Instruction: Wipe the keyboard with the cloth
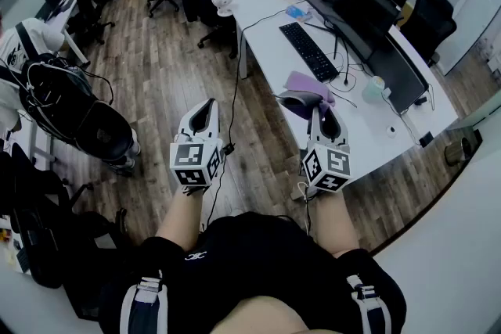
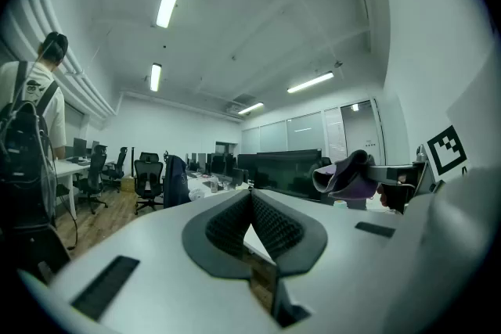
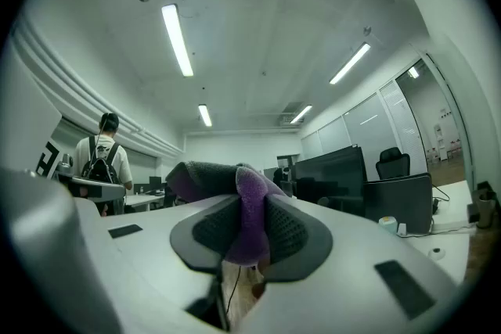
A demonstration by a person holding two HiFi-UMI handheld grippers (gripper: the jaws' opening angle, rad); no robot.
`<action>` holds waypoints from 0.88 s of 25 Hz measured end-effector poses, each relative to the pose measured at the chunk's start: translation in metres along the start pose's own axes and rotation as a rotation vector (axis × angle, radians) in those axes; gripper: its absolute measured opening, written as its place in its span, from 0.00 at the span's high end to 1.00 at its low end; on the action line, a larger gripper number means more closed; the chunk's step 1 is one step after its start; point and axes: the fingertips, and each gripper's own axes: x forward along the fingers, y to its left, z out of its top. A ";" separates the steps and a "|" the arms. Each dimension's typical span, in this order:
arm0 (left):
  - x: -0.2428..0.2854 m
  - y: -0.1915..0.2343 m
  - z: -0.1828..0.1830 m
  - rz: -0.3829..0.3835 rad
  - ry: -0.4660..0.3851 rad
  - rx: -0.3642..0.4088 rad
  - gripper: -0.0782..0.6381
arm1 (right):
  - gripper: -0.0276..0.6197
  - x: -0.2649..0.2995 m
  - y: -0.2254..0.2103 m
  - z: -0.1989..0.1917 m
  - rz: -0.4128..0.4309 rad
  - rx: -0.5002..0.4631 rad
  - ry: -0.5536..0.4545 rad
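Our right gripper (image 1: 319,112) has its jaws clamped on the purple cloth (image 1: 307,85), held in the air at the desk's (image 1: 262,27) near edge. The keyboard (image 1: 308,51) lies farther along the desk, apart from the cloth. Our left gripper (image 1: 208,109), jaws together and empty, hangs over the floor (image 1: 172,82).

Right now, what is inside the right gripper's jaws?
A purple cloth, pinched in the jaws of the right gripper. Its free end bunches out past the tips. How far the cloth reaches back between the jaws cannot be seen, because they cover it.
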 end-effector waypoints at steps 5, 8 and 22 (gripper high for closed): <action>-0.005 0.011 -0.004 0.006 0.007 -0.002 0.87 | 0.80 0.003 0.012 -0.003 0.008 0.012 0.003; -0.004 0.024 -0.006 0.015 0.008 -0.004 0.87 | 0.80 0.011 0.021 -0.005 0.011 0.012 0.001; 0.009 0.102 -0.018 -0.045 -0.006 -0.026 0.87 | 0.80 0.044 0.086 -0.023 -0.032 0.008 -0.018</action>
